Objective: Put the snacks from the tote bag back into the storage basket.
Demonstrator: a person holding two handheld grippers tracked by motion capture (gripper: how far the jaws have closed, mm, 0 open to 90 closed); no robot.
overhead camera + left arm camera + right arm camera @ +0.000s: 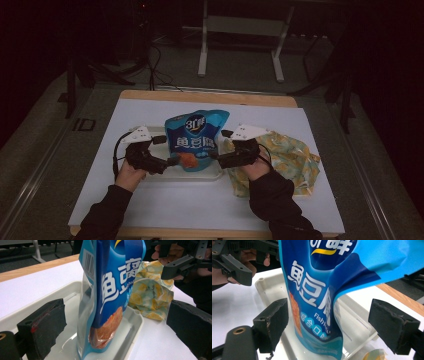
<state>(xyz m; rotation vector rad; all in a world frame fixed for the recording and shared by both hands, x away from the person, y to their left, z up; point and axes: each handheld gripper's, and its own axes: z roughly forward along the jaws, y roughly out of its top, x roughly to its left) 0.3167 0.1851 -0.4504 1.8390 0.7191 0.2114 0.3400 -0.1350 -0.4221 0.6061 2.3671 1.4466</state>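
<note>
A blue snack pouch (196,140) printed with white characters stands upright in a shallow white tray (212,175) at the middle of the table. My left gripper (167,161) sits at the pouch's lower left. In the left gripper view its jaws (117,322) stand wide apart on either side of the pouch (112,290), with clear gaps. My right gripper (216,156) sits at the pouch's lower right. Its jaws (333,323) are also spread around the pouch (319,305) without pressing on it. The tray's rim (136,322) (359,326) runs beneath the pouch.
A crumpled yellow lemon-print cloth (292,157) (150,297) lies right of the tray, under the right hand. A white sheet (150,200) covers the wooden tabletop (210,97). White stand legs (202,55) rise on the floor beyond the far edge.
</note>
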